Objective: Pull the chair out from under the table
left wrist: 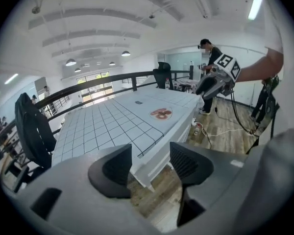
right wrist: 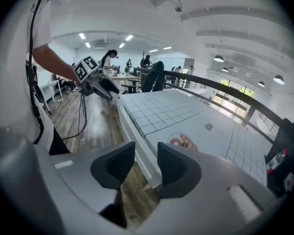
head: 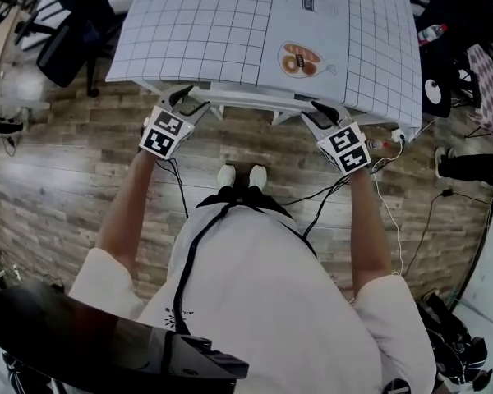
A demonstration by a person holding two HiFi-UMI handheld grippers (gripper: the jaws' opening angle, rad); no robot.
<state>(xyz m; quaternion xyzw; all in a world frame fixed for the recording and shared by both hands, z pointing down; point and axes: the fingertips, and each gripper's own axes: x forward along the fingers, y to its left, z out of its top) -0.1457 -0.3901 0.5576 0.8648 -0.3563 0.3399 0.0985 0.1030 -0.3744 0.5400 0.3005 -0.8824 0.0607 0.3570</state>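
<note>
As the reach seems the step in hand, the left gripper (head: 183,98) and right gripper (head: 316,112) hang with fingers spread and empty at the chair (head: 246,97), its white back tucked under the table (head: 230,23). Next, probably, they clamp it.

open-plan office or lab workspace with white tables and a wood floor

in the left gripper view, straight beyond the jaws stands a large white table (left wrist: 112,126) under a grid-printed cover. left of the jaws is a black office chair (left wrist: 32,131). behind the table runs a dark railing (left wrist: 103,80) with bright windows (left wrist: 90,89) past it. high above the jaws, pendant lamps (left wrist: 71,62) and a tube light (left wrist: 256,4) hang from a white beamed ceiling. right of the jaws, loose cables (left wrist: 242,117) trail over wood-plank floor (left wrist: 218,119). in the right gripper view, up and left of the jaws, people (right wrist: 109,58) work at far desks (right wrist: 130,80).
</note>
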